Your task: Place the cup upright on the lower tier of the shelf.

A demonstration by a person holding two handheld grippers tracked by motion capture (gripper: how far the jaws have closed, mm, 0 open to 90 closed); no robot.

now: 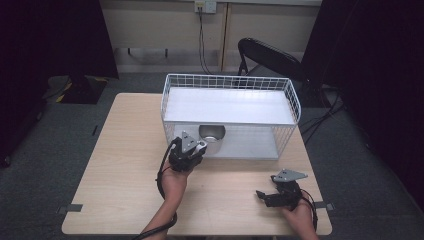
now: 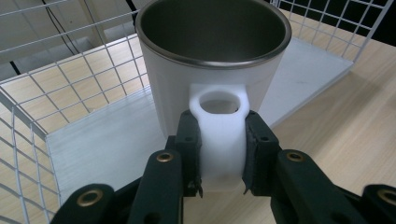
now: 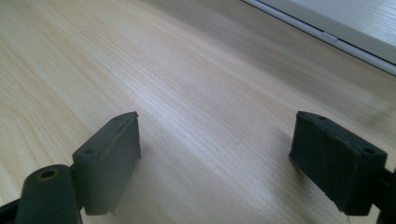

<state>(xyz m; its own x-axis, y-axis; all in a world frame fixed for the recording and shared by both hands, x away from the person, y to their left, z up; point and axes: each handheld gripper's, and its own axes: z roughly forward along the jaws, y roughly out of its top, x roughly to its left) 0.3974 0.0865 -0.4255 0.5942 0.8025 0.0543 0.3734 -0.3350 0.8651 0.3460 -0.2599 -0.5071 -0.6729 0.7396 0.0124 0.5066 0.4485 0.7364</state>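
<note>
Two tongs — left [image 2: 222, 154] clamps mug handle [image 2: 221, 140], right [image 3: 229, 163] gapes wide.

Table [image 1: 125, 165], centre of the high view, carrying a wire basket rack [image 1: 230, 82] on its far half, right of centre; the rack holds an upper shelf [image 1: 225, 106] above a lower floor panel [image 1: 250, 142]. Mug [image 1: 212, 136] stands upright at the front left of the lower level, under the shelf edge, its handle [image 2: 219, 140] toward the person. Left gripper [image 1: 189, 150] directly before the mug, jaws on either side of the handle and touching it. Right gripper [image 1: 281, 192] at the near right of the table, well apart from the rack. Folding chair [image 1: 270, 55] behind the rack, on the floor.
</note>
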